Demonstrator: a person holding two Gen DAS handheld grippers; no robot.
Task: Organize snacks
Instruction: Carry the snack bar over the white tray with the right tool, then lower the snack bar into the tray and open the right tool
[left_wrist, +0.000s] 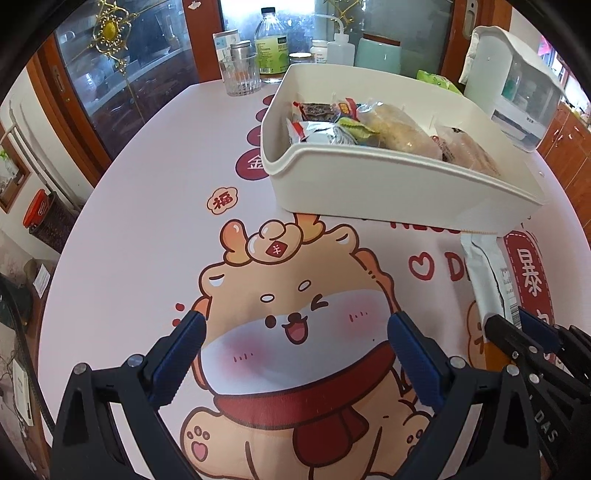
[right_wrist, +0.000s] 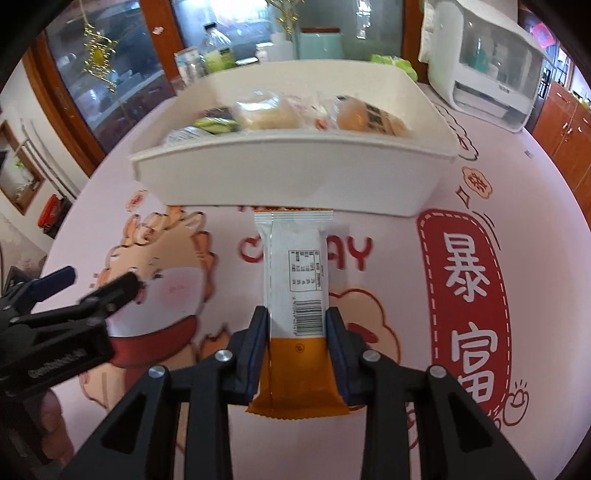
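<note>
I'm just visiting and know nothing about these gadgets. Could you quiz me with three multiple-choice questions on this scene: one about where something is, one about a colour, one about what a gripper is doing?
1. Where are most snacks?
A. In the cream bin
B. Inside the glass cabinet
C. On the floor

2. What colour is the near end of the snack packet?
A. Green
B. Orange
C. Purple

3. What is the left gripper doing?
A. Squeezing a bottle
B. Holding a cup
C. Open, holding nothing

Answers:
1 A: wrapped snacks fill the bin.
2 B: the end between the right gripper fingers is orange.
3 C: only the printed tablecloth shows between its fingers.
</note>
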